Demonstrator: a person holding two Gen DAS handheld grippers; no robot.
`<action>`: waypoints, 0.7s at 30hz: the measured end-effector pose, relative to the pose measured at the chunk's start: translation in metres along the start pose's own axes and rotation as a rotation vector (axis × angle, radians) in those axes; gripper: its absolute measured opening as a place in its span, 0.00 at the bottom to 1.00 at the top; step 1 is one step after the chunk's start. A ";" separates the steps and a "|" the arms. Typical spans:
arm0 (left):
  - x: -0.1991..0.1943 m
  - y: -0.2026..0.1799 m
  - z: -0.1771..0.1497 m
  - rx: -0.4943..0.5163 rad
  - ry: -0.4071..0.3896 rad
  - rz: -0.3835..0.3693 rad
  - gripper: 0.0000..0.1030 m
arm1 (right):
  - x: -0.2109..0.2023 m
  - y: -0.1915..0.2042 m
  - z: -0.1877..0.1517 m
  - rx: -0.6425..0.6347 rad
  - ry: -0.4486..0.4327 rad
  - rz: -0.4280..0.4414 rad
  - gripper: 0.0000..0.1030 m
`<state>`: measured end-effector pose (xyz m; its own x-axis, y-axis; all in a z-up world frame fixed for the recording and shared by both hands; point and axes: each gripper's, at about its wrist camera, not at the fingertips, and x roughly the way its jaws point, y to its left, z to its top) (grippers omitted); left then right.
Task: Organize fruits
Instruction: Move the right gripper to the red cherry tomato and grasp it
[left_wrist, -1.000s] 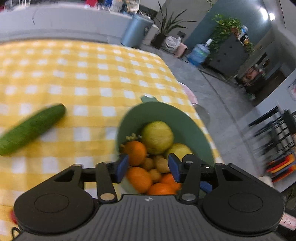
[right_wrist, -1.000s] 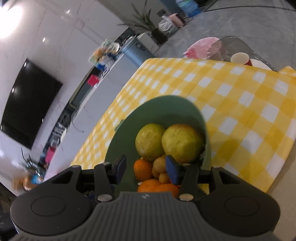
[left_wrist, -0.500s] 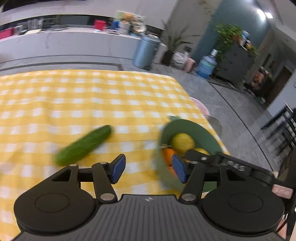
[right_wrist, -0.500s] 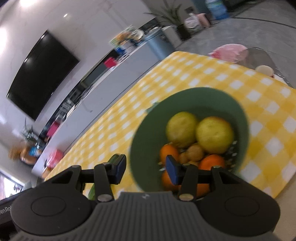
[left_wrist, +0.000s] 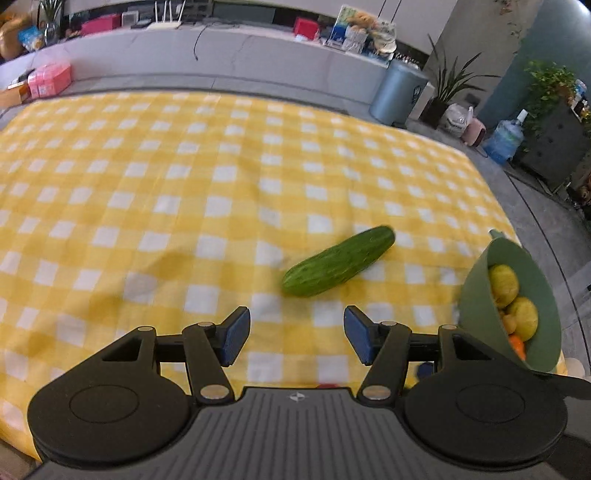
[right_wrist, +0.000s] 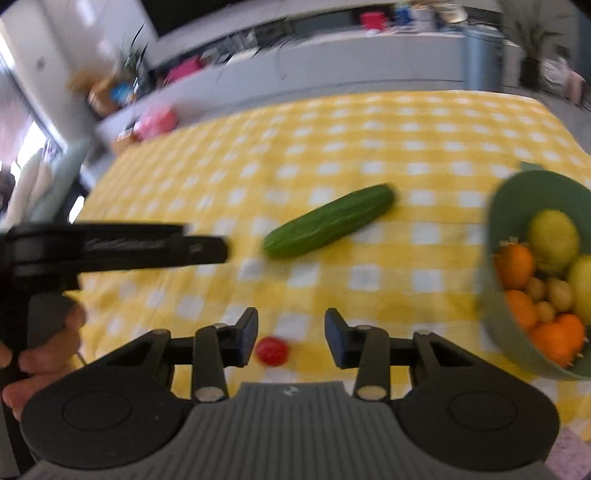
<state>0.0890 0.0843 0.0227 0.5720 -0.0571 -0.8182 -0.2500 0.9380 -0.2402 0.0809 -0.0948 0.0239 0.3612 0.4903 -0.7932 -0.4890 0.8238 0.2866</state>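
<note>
A green cucumber (left_wrist: 338, 266) lies on the yellow checked tablecloth (left_wrist: 184, 184); it also shows in the right wrist view (right_wrist: 328, 221). A green bowl (left_wrist: 476, 295) at the table's right edge holds yellow-green fruits, oranges and small brown fruits; it also shows in the right wrist view (right_wrist: 495, 295). A small red tomato (right_wrist: 272, 350) lies between the right fingertips' line, near the front edge. My left gripper (left_wrist: 295, 338) is open and empty, short of the cucumber. My right gripper (right_wrist: 291, 338) is open and empty. The left gripper's side (right_wrist: 110, 245) shows at the left.
A grey counter (left_wrist: 221, 62) with boxes and clutter runs behind the table. A grey bin (left_wrist: 397, 92), potted plants and a water bottle (left_wrist: 504, 138) stand on the floor at the back right. The table's right edge drops off beside the bowl.
Both grippers have swung left, away from over the bowl. The bowl has slid to the right edge of both views and the cucumber has come toward the middle. The tomato has come into view.
</note>
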 end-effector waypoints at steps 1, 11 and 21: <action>0.003 0.003 0.000 -0.006 0.008 -0.002 0.67 | 0.006 0.006 0.000 -0.011 0.016 -0.003 0.37; 0.023 0.048 -0.003 -0.086 0.077 -0.019 0.67 | 0.049 0.017 0.002 -0.033 0.125 -0.091 0.37; 0.033 0.073 -0.004 -0.156 0.111 -0.047 0.67 | 0.078 0.035 0.001 -0.083 0.202 -0.128 0.33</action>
<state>0.0866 0.1495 -0.0244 0.4984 -0.1449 -0.8548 -0.3480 0.8696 -0.3503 0.0926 -0.0278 -0.0273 0.2624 0.3097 -0.9139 -0.5163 0.8452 0.1381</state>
